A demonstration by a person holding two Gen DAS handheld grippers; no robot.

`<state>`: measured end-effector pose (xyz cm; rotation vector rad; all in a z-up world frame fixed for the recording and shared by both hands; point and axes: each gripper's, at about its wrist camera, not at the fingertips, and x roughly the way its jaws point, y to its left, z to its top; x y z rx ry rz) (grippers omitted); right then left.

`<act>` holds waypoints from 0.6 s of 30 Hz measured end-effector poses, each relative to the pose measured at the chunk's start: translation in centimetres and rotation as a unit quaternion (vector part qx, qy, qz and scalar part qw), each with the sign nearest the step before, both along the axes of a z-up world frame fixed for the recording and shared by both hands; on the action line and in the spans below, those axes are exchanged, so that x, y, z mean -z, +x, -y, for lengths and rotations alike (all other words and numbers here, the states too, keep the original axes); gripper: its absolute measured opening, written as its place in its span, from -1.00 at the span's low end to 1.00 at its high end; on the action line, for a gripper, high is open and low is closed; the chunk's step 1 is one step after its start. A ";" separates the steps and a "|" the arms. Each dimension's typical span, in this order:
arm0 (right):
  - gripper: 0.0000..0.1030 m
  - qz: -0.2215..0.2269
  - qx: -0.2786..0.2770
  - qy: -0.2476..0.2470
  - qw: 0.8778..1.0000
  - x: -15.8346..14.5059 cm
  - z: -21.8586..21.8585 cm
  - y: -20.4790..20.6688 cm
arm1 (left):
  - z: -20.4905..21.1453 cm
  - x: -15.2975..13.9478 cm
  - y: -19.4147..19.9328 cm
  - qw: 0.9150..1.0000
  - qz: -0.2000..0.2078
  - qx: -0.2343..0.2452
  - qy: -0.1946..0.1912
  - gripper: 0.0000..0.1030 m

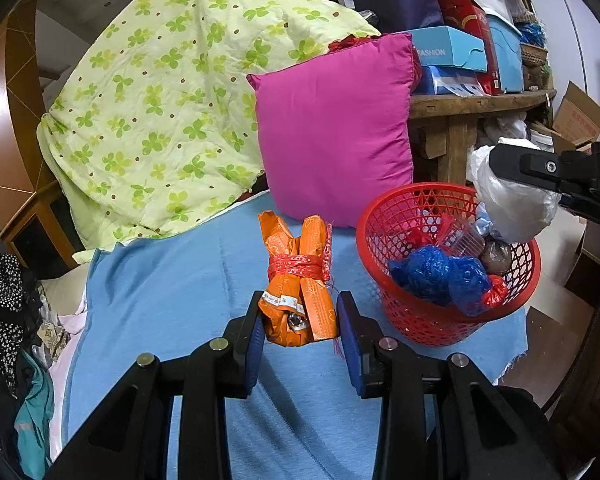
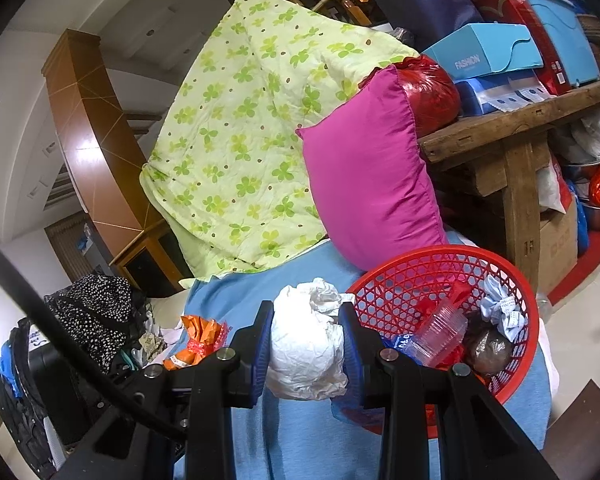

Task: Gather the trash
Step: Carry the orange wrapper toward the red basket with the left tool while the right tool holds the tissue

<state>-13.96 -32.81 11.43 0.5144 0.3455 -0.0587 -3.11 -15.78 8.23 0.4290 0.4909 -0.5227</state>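
Observation:
An orange wrapped bundle (image 1: 300, 280) tied with red string lies on the blue blanket (image 1: 172, 300). My left gripper (image 1: 300, 316) is shut on its near end, with a blue pad against each side. To its right stands a red mesh basket (image 1: 420, 320) holding a blue plastic bag (image 1: 440, 272), a clear plastic container (image 1: 464, 240) and other scraps. My right gripper (image 2: 306, 320) is shut on a crumpled white wad (image 2: 304, 352). In the left wrist view the white wad (image 1: 512, 204) hangs over the basket's far right rim.
A pink pillow (image 1: 336, 128) leans behind the bundle and basket, with a green clover quilt (image 1: 160, 100) to its left. A wooden table (image 1: 480, 102) piled with boxes stands at the right. Clothes (image 1: 4, 300) are heaped off the blanket's left edge.

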 end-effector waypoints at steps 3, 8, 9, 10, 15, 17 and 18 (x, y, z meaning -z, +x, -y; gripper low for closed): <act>-0.33 -0.001 0.000 0.001 1.000 0.0 0.2 0.1 | 0.2 0.1 0.0 1.000 -0.001 0.002 0.001 -0.28; -0.33 -0.001 0.000 0.002 1.000 0.1 0.4 0.2 | 0.6 0.2 -0.1 1.000 -0.002 0.005 0.004 -0.28; -0.33 -0.001 0.001 0.002 1.000 0.1 0.4 0.2 | 0.6 0.2 -0.1 1.000 -0.003 0.006 0.004 -0.28; -0.33 -0.001 0.001 0.001 1.000 0.1 0.4 0.2 | 0.7 0.2 -0.1 1.000 -0.002 0.006 0.005 -0.28; -0.33 -0.001 0.004 0.001 1.000 0.1 0.8 0.2 | 1.0 0.3 -0.1 1.000 -0.003 0.011 0.007 -0.28; -0.33 0.000 0.004 0.003 1.000 0.1 1.1 0.2 | 1.2 0.3 -0.2 1.000 -0.001 0.013 0.008 -0.28; -0.33 0.000 0.005 0.002 1.000 0.1 1.2 0.2 | 1.3 0.3 -0.2 1.000 -0.002 0.015 0.008 -0.28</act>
